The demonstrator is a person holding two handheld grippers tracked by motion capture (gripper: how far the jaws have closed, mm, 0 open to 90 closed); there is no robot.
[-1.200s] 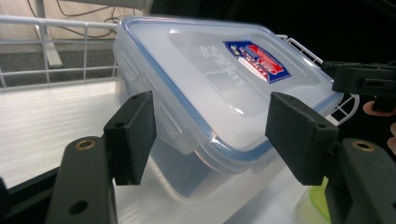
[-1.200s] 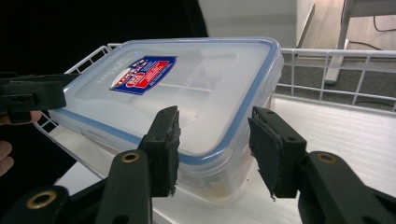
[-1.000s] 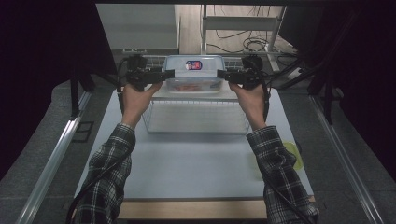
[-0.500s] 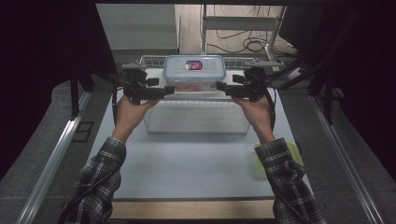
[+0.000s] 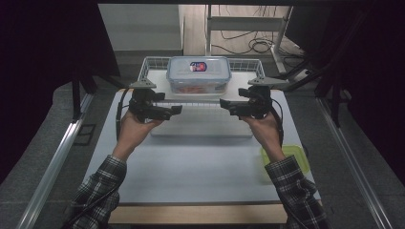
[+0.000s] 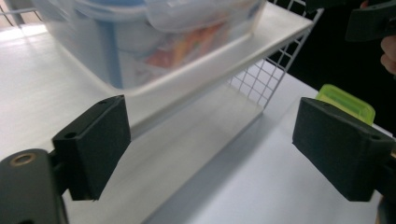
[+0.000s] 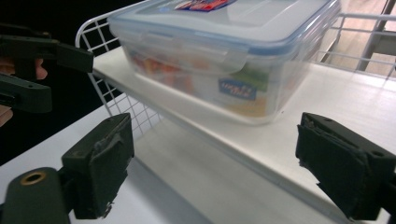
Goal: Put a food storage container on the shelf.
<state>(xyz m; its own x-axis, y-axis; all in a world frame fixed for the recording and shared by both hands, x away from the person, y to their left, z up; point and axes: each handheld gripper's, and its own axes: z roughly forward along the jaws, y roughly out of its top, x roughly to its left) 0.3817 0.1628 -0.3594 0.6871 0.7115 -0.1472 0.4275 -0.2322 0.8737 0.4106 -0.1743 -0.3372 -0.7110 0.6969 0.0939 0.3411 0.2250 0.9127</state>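
A clear glossy plastic box (image 5: pixel 198 74) sits on a smooth white shelf (image 5: pixel 239 90) with wire-mesh sides.

White table (image 5: pixel 191 167), wire shelf (image 5: pixel 157 64) holding food box (image 5: pixel 198 74), green lid (image 5: pixel 282 160)

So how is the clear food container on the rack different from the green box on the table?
The clear food container sits up on the wire rack's shelf, at the far middle; the green box lies low on the table, near the right edge. The container is see-through with a blue-trimmed lid and a label; the box is plain yellow-green. The container looks larger. Both are rectangular plastic boxes that neither tool holds.
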